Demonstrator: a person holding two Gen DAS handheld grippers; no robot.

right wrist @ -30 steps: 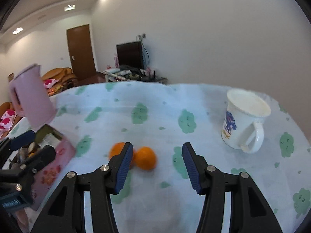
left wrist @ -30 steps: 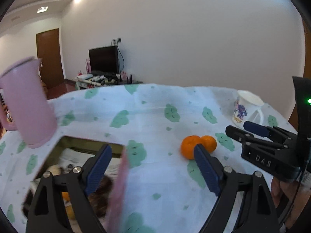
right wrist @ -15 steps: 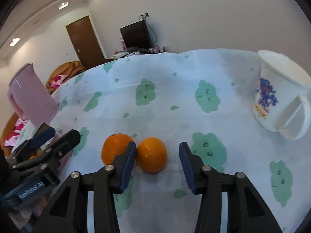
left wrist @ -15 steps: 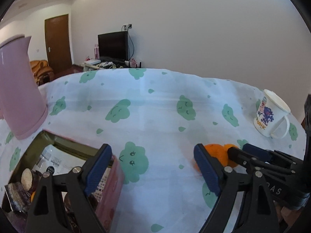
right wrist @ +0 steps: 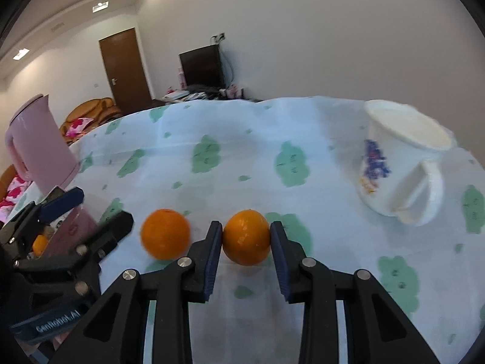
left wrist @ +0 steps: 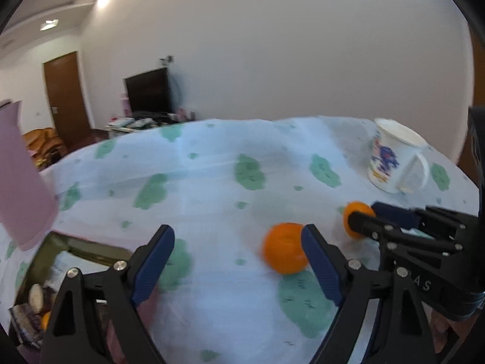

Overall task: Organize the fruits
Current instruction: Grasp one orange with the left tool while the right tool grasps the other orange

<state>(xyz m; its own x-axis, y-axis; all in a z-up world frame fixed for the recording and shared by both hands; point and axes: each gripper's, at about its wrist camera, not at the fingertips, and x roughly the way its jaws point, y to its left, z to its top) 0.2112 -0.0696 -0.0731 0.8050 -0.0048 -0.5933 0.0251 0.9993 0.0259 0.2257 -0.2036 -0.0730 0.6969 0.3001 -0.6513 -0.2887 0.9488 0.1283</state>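
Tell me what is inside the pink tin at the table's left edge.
The pink tin holds printed paper, a pale round piece and something small and orange. The left gripper and blur hide the rest.

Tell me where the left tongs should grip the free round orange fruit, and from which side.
Grip the free round orange fruit across its widest middle, coming down from above and the near side. It is round and sits loose on the cloud-print cloth, so pads on opposite sides hold best. The left tongs stand open.
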